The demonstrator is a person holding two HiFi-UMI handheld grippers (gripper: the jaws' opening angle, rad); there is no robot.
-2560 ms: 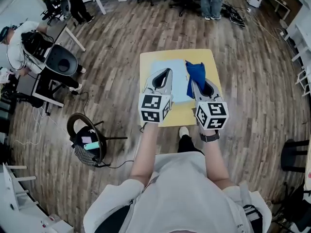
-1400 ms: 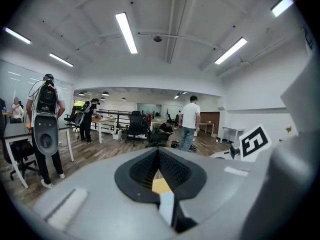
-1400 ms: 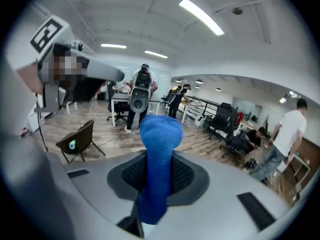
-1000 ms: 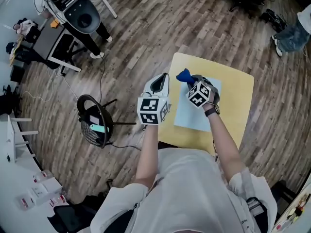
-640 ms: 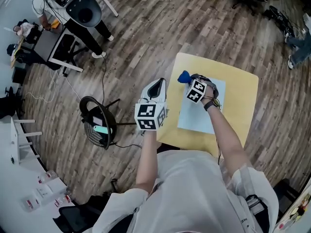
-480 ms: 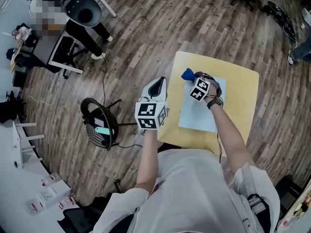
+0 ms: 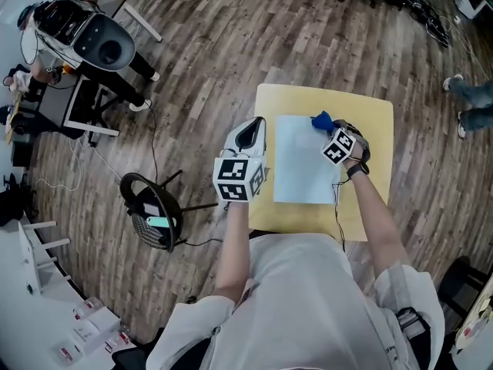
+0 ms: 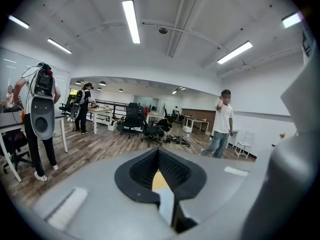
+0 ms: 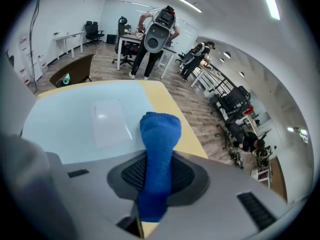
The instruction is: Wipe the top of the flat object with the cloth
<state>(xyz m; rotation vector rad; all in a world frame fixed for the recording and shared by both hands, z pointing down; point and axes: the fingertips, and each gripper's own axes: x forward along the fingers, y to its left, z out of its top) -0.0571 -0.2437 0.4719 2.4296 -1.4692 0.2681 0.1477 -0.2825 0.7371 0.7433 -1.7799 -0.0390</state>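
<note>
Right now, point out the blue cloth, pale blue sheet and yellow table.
blue cloth [image 9: 159,129]: right gripper view, bunched end.
pale blue sheet [image 7: 299,164]: head view, bare middle.
yellow table [image 7: 285,99]: head view, bare far corner.

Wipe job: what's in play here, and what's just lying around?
In play: blue cloth, right gripper clamping it, pale flat sheet, yellow table under it.
Lying about: left gripper, shut and empty; black mesh basket on floor; desk far left.

Wood-plank floor [image 7: 231,37], small yellow table [image 7: 381,114], black office chairs [image 8: 132,118] (far off), ceiling strip lights [image 8: 131,20]
</note>
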